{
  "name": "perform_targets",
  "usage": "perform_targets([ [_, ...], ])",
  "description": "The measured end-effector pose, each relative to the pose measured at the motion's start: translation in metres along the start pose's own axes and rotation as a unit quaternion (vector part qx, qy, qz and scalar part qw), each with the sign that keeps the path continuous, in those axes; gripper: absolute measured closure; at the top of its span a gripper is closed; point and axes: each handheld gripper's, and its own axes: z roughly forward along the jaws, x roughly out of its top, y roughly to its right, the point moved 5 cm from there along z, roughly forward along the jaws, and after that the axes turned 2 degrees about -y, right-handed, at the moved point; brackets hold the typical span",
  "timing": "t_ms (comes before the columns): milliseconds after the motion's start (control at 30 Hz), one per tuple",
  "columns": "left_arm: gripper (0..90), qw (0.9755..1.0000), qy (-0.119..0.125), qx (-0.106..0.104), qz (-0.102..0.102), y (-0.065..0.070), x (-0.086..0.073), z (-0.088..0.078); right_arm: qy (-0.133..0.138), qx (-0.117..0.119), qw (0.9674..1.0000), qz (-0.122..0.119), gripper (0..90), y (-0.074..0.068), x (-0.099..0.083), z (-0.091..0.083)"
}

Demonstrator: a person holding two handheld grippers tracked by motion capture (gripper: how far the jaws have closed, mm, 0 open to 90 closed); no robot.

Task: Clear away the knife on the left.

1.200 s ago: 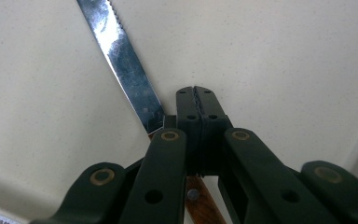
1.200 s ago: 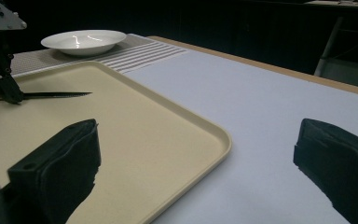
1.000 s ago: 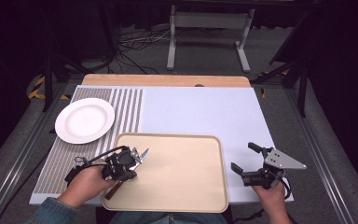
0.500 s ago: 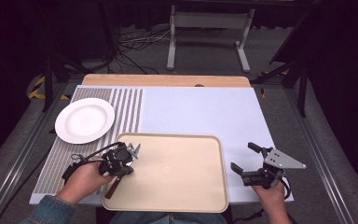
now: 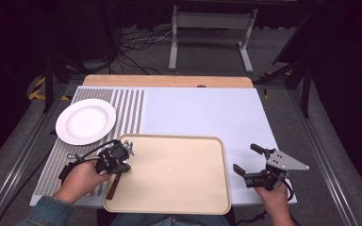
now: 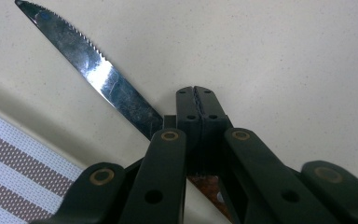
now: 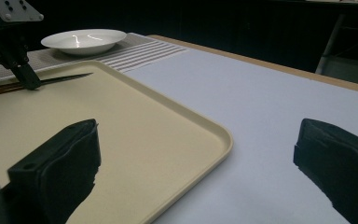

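A steak knife [image 5: 113,187] with a brown handle lies at the left edge of the beige tray [image 5: 226,179]. Its serrated blade [image 6: 98,74] points toward the far left. My left gripper [image 5: 119,168] leans over the knife where blade meets handle, jaws shut together [image 6: 196,91], and the knife passes underneath them. From the right gripper view the left gripper's tip [image 7: 30,83] touches the knife [image 7: 65,77]. My right gripper [image 5: 246,159] hovers open and holds nothing just right of the tray, its jaws [image 7: 199,135] wide apart over the tray rim [image 7: 214,135].
A white plate [image 5: 86,121] sits on the striped placemat [image 5: 127,108] at the back left. A pale mat [image 5: 202,113] covers the table beyond and right of the tray. Past the wooden back edge are a metal stand and cables on the floor.
My left gripper has shifted left toward the tray's edge, and the knife's blade has swung left with it. The right gripper has stayed put.
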Motion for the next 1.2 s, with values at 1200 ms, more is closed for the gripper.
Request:
perform_targets([
  [1200,88.4,0.9998,-0.003,-0.005,-0.020,-0.0033,-0.0103,-0.0026,-0.003,0.004,1.0000,-0.001,1.0,-0.0006,-0.0004,0.0010],
])
